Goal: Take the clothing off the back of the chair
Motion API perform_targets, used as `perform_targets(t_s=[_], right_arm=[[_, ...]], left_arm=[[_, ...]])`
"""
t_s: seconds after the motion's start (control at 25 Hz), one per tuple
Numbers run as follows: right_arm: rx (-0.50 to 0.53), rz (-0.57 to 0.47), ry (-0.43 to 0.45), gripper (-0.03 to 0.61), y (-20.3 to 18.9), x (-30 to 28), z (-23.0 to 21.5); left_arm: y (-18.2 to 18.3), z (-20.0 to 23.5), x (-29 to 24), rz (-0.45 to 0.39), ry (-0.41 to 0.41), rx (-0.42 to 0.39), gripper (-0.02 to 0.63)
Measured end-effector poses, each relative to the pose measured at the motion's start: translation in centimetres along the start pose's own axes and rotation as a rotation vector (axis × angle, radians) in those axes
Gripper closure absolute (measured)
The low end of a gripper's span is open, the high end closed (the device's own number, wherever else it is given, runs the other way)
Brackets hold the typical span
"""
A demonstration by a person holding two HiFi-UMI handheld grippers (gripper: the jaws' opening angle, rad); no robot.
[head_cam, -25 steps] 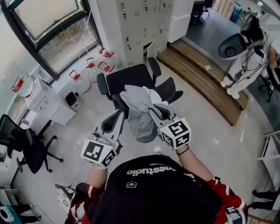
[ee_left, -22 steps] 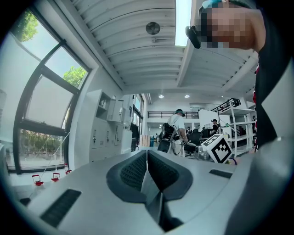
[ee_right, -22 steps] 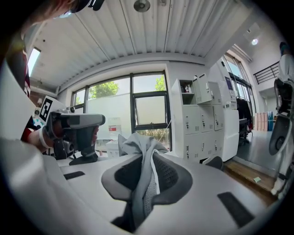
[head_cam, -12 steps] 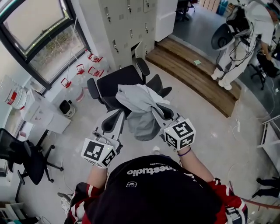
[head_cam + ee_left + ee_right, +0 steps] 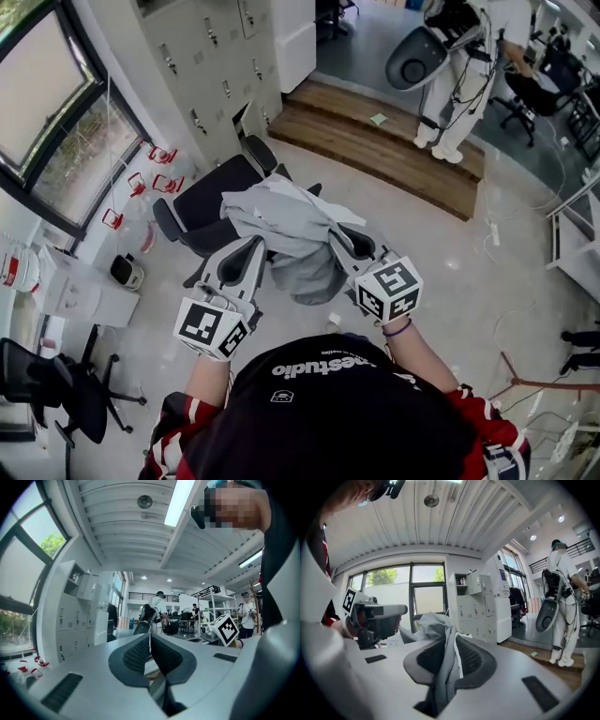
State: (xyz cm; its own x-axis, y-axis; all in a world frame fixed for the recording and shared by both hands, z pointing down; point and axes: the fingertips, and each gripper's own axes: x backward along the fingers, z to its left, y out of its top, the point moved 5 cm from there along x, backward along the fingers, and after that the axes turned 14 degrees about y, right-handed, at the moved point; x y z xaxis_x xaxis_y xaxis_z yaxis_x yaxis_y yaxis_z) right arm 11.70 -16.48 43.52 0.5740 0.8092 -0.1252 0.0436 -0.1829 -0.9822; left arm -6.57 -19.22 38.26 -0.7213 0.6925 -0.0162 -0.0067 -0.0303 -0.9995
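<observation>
Black office chair (image 5: 208,192) now lies off to the left of our left gripper (image 5: 149,641) and beyond it, where a second ago its backrest stood right at our jaw tips with the clothing (image 5: 291,225) draped on it. That left gripper is clenched to a slit, with a thin pale sliver between the pads that we take for an edge of the clothing. The grey clothing spreads from just ahead of the left gripper across to the right one and sags below and between them, apparently free of the backrest. Our right gripper (image 5: 450,658) is clamped on a thick fold that bunches up over its tips. We judge the lift essentially done; what remains is carrying the clothing away.
</observation>
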Motion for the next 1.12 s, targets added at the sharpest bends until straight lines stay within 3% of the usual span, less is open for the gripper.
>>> perform_targets(t_s=[0.32,0.76,1.12], right_arm=[[-0.016,-0.060,-0.178,0.508,0.3,8.0,-4.2],[-0.045,-0.103,-0.353,0.508,0.0,17.5,-8.4],[-0.058,-0.127,-0.575,0.508,-1.6,26.8,-10.1]], left_arm=[[-0.1,-6.6,-5.8,0.001,-0.184,-0.013,0.584],[0.2,-14.7,-11.5,-0.012,-0.358,-0.010,0.584],[-1.3,-21.0,-14.1,-0.001,-0.500,-0.006,0.584]])
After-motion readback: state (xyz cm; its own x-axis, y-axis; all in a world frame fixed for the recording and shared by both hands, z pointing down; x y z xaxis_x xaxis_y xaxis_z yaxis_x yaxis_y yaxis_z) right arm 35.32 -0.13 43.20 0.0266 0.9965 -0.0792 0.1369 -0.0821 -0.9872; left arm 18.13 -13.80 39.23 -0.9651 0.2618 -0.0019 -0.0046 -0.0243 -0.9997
